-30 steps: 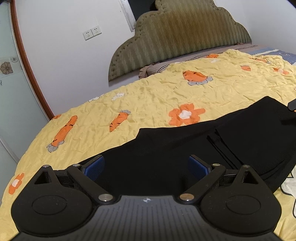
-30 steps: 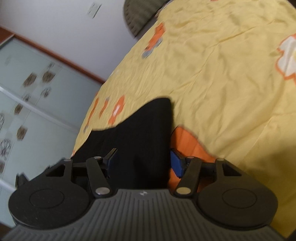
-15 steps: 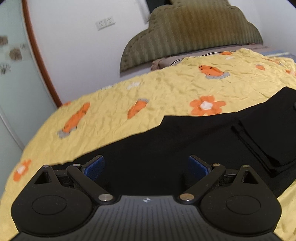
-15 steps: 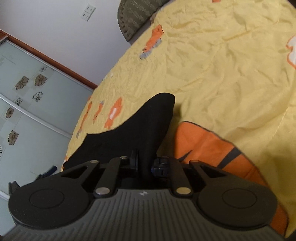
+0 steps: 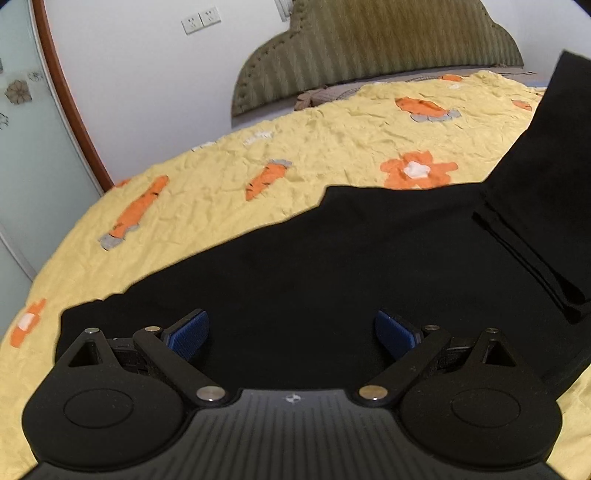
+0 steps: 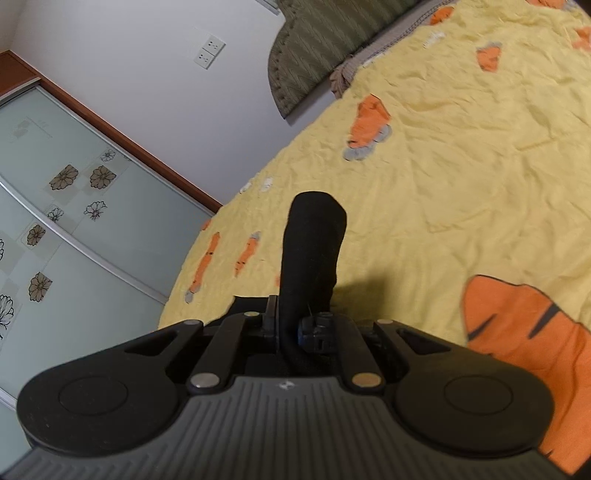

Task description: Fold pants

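Observation:
Black pants (image 5: 314,258) lie spread across the yellow bedspread (image 5: 332,147) in the left wrist view. Their right end rises off the bed as a dark strip (image 5: 554,147) toward the upper right. My left gripper (image 5: 291,332) hovers over the near part of the pants, wide open, blue pads (image 5: 188,332) apart with only flat cloth below them. In the right wrist view my right gripper (image 6: 291,328) is shut on a fold of the black pants (image 6: 314,251), which sticks up and forward between the jaws, lifted above the bed.
The bedspread (image 6: 461,166) carries orange carrot and flower prints. A padded olive headboard (image 5: 369,55) stands at the far end against a white wall with sockets (image 5: 201,20). Frosted sliding doors (image 6: 55,221) with flower decals run along the left.
The right gripper closed on the pants' edge and lifted it off the bed; the cloth now hangs raised at the right. My left gripper moved closer over the pants, still open.

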Available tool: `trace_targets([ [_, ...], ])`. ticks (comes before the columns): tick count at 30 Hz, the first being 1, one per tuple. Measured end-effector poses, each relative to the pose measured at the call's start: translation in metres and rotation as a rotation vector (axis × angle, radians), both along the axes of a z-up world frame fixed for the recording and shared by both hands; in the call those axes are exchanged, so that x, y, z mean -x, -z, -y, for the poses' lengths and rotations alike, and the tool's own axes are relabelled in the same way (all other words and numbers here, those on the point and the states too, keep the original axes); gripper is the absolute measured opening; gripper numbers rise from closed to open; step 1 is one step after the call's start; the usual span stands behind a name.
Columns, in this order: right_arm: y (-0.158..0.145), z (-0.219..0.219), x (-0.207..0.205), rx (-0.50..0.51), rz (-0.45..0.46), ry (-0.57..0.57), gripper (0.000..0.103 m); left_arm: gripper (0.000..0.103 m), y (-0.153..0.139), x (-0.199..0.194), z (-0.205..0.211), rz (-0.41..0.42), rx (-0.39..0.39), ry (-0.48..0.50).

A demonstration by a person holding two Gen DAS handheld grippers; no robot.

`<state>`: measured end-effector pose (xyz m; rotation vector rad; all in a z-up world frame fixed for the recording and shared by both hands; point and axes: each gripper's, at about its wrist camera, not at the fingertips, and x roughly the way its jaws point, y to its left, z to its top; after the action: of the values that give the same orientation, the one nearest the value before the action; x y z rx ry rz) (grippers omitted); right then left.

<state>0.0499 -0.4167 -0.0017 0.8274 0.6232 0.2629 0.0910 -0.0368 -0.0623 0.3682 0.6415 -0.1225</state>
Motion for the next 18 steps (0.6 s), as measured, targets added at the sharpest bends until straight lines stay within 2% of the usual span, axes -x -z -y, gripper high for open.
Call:
trace_targets([
  [4,-0.023,-0.022,-0.004,0.028,0.008,0.0,0.01,0.098,-0.014,0.003,-0.017,0.044,0.018,-0.03],
  [8,-0.045,-0.05,-0.013,0.097,-0.005,-0.007,0.009,0.098,-0.027,0.007,-0.046,0.079,0.049,-0.085],
  [15,-0.072,-0.108,-0.036,0.21,-0.045,-0.011,0.009,0.098,-0.044,0.018,-0.112,0.173,0.029,-0.197],
  [18,-0.084,-0.142,-0.047,0.258,-0.054,-0.031,0.009,0.098,-0.045,0.021,-0.143,0.179,0.045,-0.242],
])
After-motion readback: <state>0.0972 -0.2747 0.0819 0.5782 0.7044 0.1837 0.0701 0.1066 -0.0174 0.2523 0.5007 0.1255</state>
